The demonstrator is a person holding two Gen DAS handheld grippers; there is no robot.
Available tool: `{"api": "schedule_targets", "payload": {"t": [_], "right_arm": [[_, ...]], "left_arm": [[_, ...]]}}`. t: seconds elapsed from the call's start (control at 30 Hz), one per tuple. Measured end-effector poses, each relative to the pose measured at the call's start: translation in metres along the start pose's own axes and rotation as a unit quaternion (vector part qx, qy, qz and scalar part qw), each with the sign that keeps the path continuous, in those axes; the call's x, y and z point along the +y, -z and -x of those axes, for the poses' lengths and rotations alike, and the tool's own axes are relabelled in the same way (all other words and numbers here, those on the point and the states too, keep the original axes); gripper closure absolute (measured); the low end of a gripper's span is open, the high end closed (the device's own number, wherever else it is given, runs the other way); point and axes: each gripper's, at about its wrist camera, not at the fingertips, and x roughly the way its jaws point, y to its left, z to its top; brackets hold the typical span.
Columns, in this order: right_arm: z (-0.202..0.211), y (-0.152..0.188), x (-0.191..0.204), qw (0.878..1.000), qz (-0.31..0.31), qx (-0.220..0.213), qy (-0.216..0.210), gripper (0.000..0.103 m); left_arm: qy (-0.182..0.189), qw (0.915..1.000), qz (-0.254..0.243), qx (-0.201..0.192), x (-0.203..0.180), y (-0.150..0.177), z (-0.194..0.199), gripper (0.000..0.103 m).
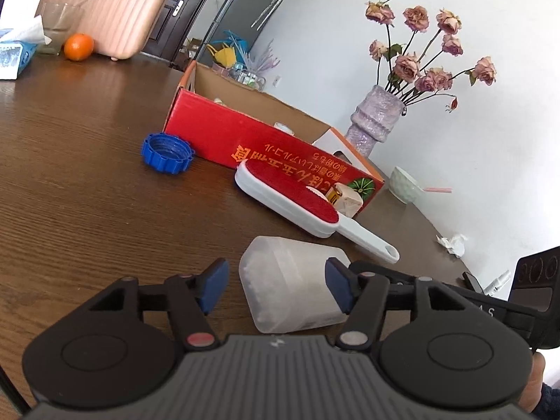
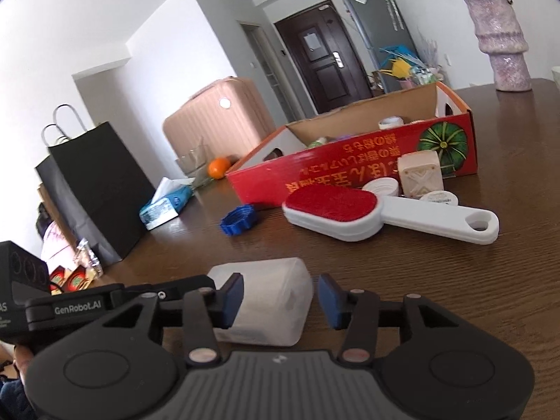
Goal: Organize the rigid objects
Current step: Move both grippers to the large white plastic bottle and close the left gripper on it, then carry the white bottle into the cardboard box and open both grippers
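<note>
The wooden bench carries everything seen. The landmark is the red cardboard box, open at the top, printed with Japanese lettering and a green pumpkin; a few small items lie inside it, too hidden to be named. Leaning against the box's front wall is a white lint brush with a red pad, its handle reaching away from the box. A frosted translucent plastic container lies on its side in front of the box, nearer the cameras than the brush and apart from it. A cream cube-shaped block stands against the box's front, just behind the brush handle, with two white round lids beside it. A blue ribbed bottle cap lies just in front of the box's other end.

The left hand-held gripper is spread, the container lying between its blue pads; one pad is seen clear of it, the other very close. The right hand-held gripper is likewise spread about the same container, a gap being visible at one pad.
</note>
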Motion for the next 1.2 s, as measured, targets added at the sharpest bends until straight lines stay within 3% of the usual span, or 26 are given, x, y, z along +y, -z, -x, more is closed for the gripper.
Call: {"api": "schedule_targets", "payload": {"t": [0.27, 0.33, 0.4, 0.53, 0.73, 0.97, 1.2], "right_arm": [[-0.014, -0.001, -0.021, 0.995, -0.084, 0.025, -0.039, 0.054], [-0.018, -0.001, -0.027, 0.993, -0.108, 0.031, -0.047, 0.054], [-0.021, -0.001, -0.03, 0.99, -0.123, 0.033, -0.068, 0.065], [-0.015, -0.003, -0.019, 0.993, -0.095, 0.038, -0.05, 0.067], [0.005, -0.017, -0.01, 0.997, -0.072, 0.014, -0.037, 0.071], [0.015, -0.072, -0.008, 0.998, -0.035, -0.055, -0.017, 0.071], [-0.032, -0.163, -0.039, 0.996, -0.012, -0.089, 0.013, 0.071]], "left_arm": [[0.02, 0.9993, 0.025, 0.016, 0.008, 0.001, -0.007, 0.042], [0.032, 0.9986, 0.035, 0.021, 0.01, 0.001, -0.008, 0.048], [0.044, 0.9978, 0.041, 0.026, 0.009, 0.003, -0.008, 0.05], [0.041, 0.9991, 0.008, 0.007, -0.001, 0.007, 0.0, 0.059], [0.063, 0.998, 0.008, -0.007, -0.009, -0.003, 0.002, 0.059], [0.079, 0.9949, -0.047, -0.043, -0.036, -0.06, -0.025, 0.059], [0.077, 0.9933, -0.077, -0.038, -0.052, -0.154, -0.107, 0.059]]}}
